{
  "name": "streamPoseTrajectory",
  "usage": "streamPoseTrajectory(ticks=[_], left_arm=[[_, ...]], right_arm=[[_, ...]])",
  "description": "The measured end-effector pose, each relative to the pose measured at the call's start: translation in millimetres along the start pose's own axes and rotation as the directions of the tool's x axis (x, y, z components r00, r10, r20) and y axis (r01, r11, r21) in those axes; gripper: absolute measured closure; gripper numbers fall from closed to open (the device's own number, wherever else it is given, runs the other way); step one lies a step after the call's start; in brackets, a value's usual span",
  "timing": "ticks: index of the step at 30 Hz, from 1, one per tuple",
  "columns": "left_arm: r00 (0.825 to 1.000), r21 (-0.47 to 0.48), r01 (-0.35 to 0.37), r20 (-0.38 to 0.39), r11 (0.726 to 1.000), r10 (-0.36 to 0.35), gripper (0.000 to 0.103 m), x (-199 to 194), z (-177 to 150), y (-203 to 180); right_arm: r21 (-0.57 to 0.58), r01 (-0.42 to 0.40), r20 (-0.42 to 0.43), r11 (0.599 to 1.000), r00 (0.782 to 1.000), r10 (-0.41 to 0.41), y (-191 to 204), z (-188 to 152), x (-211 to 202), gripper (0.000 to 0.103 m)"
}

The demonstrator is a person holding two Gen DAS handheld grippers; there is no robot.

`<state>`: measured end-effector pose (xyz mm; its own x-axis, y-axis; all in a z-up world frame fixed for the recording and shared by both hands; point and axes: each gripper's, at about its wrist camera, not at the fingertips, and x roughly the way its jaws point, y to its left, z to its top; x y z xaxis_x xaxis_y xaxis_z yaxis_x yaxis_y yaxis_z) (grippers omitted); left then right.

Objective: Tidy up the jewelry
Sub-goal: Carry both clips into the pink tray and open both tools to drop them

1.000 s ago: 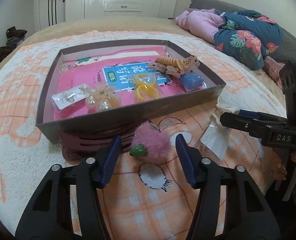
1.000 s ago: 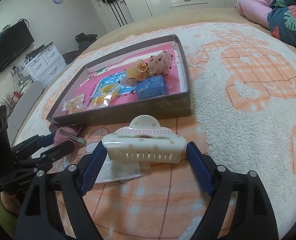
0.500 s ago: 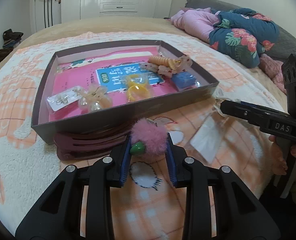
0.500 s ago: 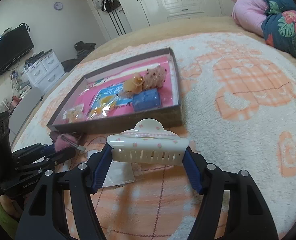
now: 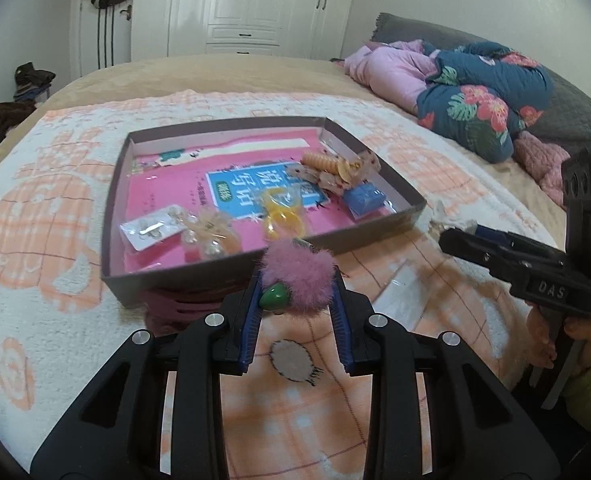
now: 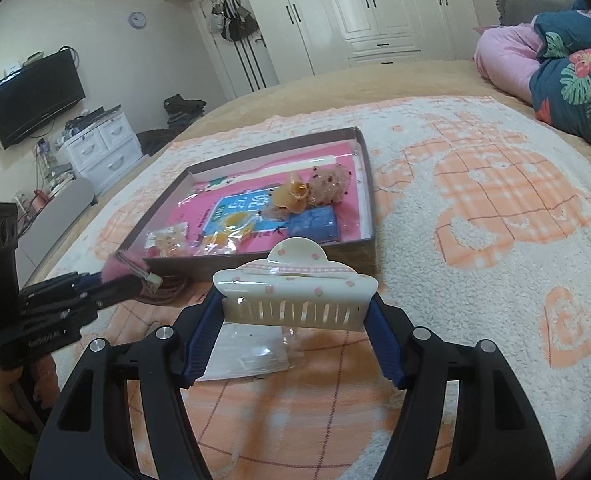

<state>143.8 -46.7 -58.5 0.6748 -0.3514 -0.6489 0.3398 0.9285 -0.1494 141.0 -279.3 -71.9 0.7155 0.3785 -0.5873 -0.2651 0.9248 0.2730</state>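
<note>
My left gripper (image 5: 297,284) is shut on a pink fluffy hair clip (image 5: 300,271) with a green bead, held above the blanket just in front of the brown box (image 5: 215,270). My right gripper (image 6: 295,304) is shut on a white claw clip (image 6: 295,294) with pink dots, also lifted before the box (image 6: 369,196). The box holds several hair accessories: an orange coil (image 5: 327,162), a blue piece (image 5: 363,199), yellow rings (image 5: 281,216) and bagged items (image 5: 151,232). Each gripper shows from the side in the other's view, the right one (image 5: 447,240) and the left one (image 6: 135,280).
A dark red comb-like clip (image 5: 187,306) lies under the box's near edge. A clear plastic bag (image 6: 247,354) lies on the orange-and-white blanket (image 6: 495,208). Folded bedding (image 5: 475,96) is piled at the bed's far right. A wardrobe and a drawer unit (image 6: 103,148) stand beyond the bed.
My left gripper closed on the pink fluffy clip and lifted it. My right gripper tightened on the white claw clip and raised it off the blanket.
</note>
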Motion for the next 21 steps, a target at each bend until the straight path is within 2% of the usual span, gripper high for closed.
streamPoseTrajectory(ticks=[21], left_arm=[[0.996, -0.110, -0.054, 0.059, 0.992, 0.061, 0.080, -9, 21, 50]], right_arm=[[-0.088, -0.027, 0.010, 0.996, 1.000, 0.028, 27, 14, 11, 0.039]])
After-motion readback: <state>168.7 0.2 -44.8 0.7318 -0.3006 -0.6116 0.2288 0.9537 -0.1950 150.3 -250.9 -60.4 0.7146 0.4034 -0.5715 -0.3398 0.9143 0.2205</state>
